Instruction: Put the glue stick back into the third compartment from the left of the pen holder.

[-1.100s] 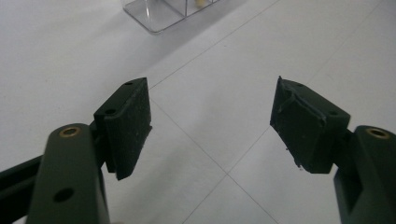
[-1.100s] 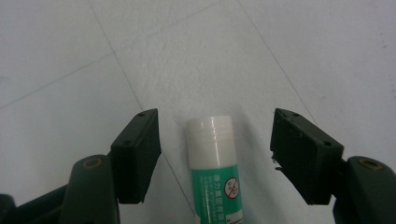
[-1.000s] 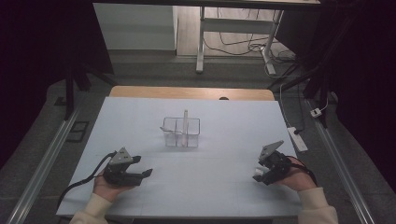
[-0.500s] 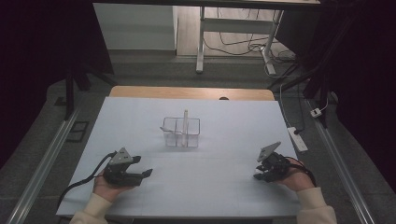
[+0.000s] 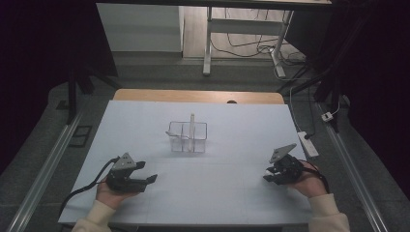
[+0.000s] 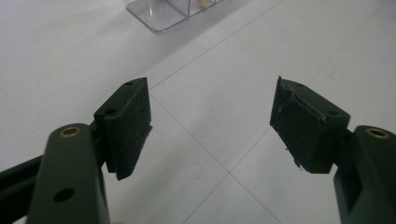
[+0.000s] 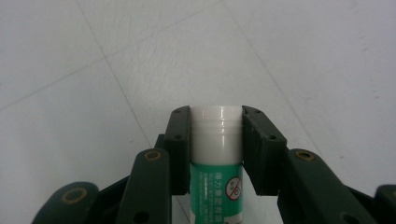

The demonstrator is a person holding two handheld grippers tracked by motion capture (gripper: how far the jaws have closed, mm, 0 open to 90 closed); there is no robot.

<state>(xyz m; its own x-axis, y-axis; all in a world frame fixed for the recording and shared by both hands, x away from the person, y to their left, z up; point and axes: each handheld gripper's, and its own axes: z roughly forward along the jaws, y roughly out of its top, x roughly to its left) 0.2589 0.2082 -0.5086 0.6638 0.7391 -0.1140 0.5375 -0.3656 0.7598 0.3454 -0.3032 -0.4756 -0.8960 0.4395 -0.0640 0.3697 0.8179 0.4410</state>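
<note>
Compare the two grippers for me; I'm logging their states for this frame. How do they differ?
The left gripper has its jaws spread wide with nothing between them, while the right gripper is shut on a glue stick with a white cap and green label. In the high view, the left gripper lies low along the table, whereas the right gripper is tilted, its grey plate raised. Both are hand-held, with black jaws, above the white table.

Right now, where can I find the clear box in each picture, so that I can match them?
High view: clear box at the centre of the mat, farther than both hands.
Left gripper view: at the top edge, beyond the open left tongs.
Right gripper view: the right tongs shut on a glue stick, over bare mat.
Shared landmark: the white mat's thin grid lines.
</note>
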